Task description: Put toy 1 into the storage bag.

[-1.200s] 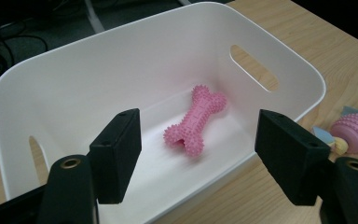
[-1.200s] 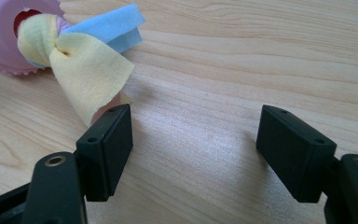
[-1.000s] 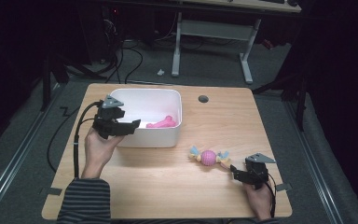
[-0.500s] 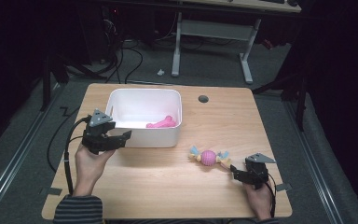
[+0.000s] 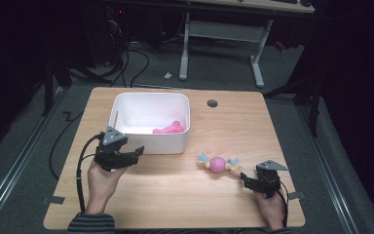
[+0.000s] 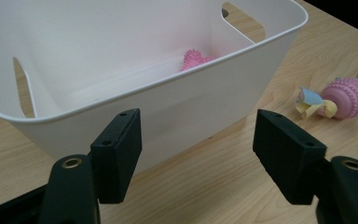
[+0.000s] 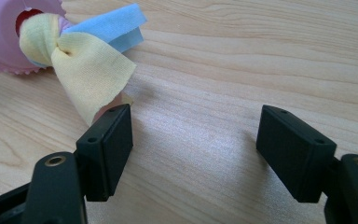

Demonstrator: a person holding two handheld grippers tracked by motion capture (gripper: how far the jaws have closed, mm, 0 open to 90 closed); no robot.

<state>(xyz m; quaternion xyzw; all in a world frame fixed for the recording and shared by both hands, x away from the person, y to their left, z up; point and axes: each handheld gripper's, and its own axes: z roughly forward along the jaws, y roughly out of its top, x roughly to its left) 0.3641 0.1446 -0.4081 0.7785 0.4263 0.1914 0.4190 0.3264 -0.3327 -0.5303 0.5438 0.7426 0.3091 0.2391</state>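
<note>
Centrally on the light wooden desk (image 5: 175, 195), a white plastic bin (image 5: 148, 144) holds a pink spiky rubber toy (image 5: 168, 128). Lower left, the left claw (image 5: 134, 153) is released beside the bin. Lower right, the right claw (image 5: 244, 180) is released, near a pink ball toy with cloth tails (image 5: 217, 164).

Layout on the desk (image 5: 175, 195). The bin (image 5: 148, 141) stands just ahead of the left gripper (image 5: 129, 156), with 1 toy (image 5: 168, 128) lying inside it. The knotted ball toy (image 5: 217, 164) lies to the right of the bin, just ahead and left of the right gripper (image 5: 246, 179), its cloth end (image 7: 91, 74) beside that gripper's left jaw.
</note>
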